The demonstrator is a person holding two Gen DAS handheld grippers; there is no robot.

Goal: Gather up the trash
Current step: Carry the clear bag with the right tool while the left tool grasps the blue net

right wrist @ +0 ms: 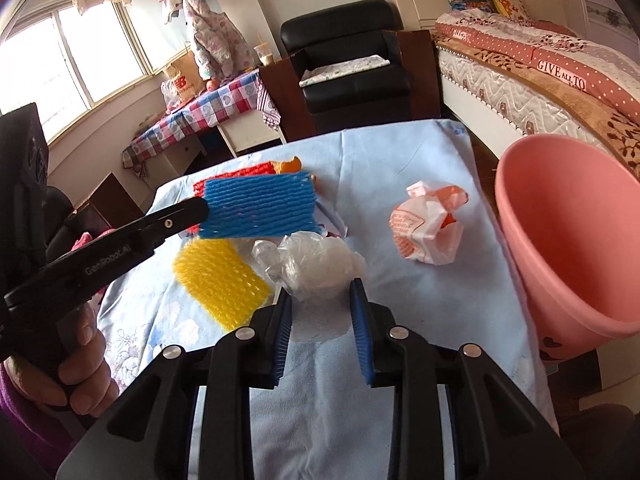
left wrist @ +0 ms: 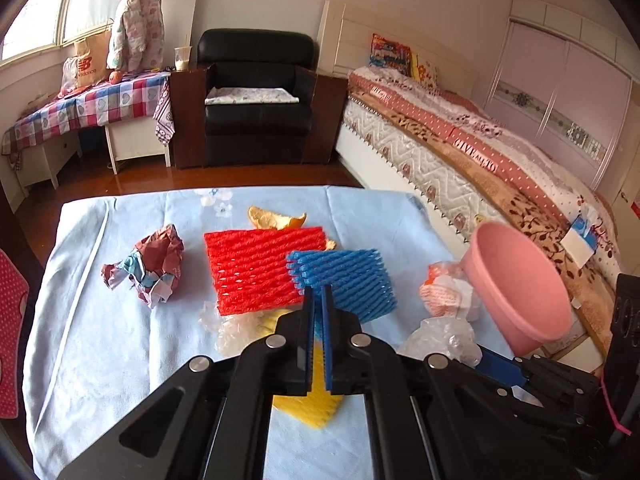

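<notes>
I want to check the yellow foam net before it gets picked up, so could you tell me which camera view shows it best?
The right wrist view shows the yellow foam net best: it lies nearly whole on the blue cloth, below the blue foam net held by the left gripper. In the left wrist view only a yellow patch shows behind the gripper's fingers.

Pale blue cloth-covered table [left wrist: 100, 340]; lying on it: crumpled paper [left wrist: 150, 266], red foam net [left wrist: 256, 270], yellow foam net [right wrist: 220, 280], clear plastic wrap [right wrist: 308, 262], orange-white wrapper [right wrist: 428, 228].

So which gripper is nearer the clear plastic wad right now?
Right. The right gripper is open with the clear plastic wad just past its fingertips. The left gripper is off to the wad's left, shut on the blue foam net.
</notes>
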